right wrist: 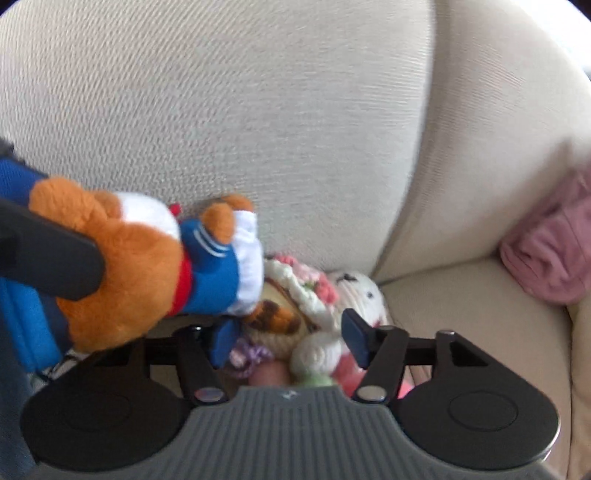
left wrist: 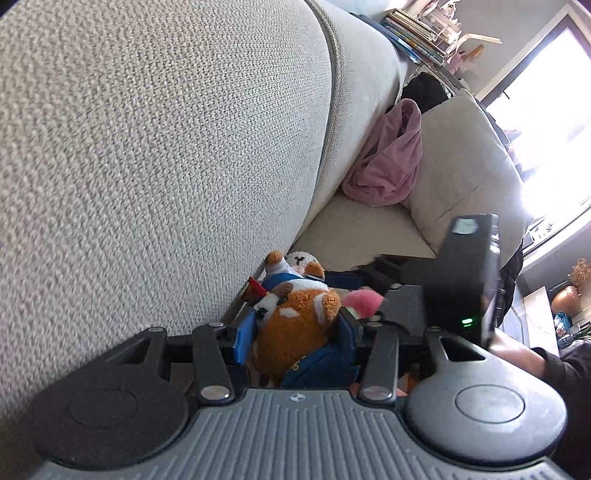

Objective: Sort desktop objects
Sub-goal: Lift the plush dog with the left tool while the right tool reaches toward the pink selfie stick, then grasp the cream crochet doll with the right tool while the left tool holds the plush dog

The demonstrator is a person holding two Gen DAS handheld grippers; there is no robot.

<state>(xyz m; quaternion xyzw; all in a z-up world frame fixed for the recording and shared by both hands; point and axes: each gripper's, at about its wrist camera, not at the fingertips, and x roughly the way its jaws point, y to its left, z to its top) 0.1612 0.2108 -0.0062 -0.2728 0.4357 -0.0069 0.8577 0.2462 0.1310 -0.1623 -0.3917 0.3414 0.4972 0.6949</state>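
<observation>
My left gripper [left wrist: 297,332] is shut on an orange and white plush animal in a blue sailor outfit [left wrist: 295,325], held close to the beige sofa back. The same plush [right wrist: 147,266] shows at the left of the right wrist view, with the left gripper's finger [right wrist: 48,251] across it. My right gripper [right wrist: 290,338] is open over a crocheted doll with a flowered hat [right wrist: 291,291] and a white crocheted bunny [right wrist: 356,291], which lie on the sofa seat against the backrest. Its blue pads stand on either side of them, not touching.
The beige sofa backrest [left wrist: 166,147] fills most of both views. A pink cloth [left wrist: 388,166] and a beige cushion [left wrist: 465,166] lie further along the seat; the cloth shows in the right wrist view [right wrist: 550,251]. Books [left wrist: 413,33] sit behind the sofa. The right gripper's body [left wrist: 461,273] is close by.
</observation>
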